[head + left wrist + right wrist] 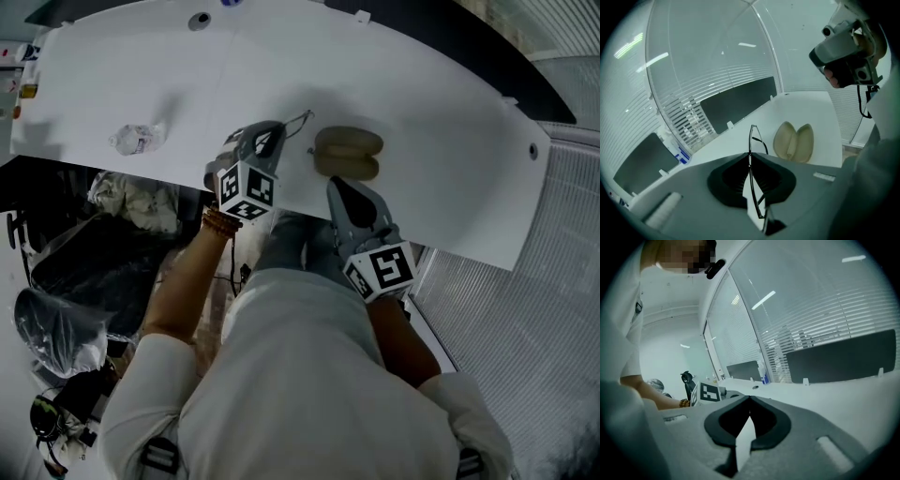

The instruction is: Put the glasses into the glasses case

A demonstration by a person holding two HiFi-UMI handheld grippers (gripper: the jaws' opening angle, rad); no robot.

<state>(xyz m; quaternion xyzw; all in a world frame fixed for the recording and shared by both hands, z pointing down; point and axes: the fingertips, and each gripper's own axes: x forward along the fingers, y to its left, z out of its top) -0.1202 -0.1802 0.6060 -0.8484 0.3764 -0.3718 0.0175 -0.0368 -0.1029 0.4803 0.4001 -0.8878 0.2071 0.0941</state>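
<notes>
An open beige glasses case (347, 153) lies on the white table (431, 103) near its front edge. My left gripper (277, 133) hovers just left of it, shut on thin dark wire-framed glasses (299, 121). In the left gripper view the glasses (751, 137) stand edge-on, pinched between the closed jaws of the left gripper (750, 158), with the case (793, 142) a little ahead to the right. My right gripper (338, 185) sits at the case's near side, shut and holding nothing; its own view shows the right gripper (749, 400) with jaws together, and the case is hidden there.
A crumpled clear wrapper (138, 139) lies on the table's left part. Bags and clutter (66, 281) fill the floor at the left. Glass walls with blinds (693, 93) stand beyond the table. The left gripper's marker cube (708, 392) shows in the right gripper view.
</notes>
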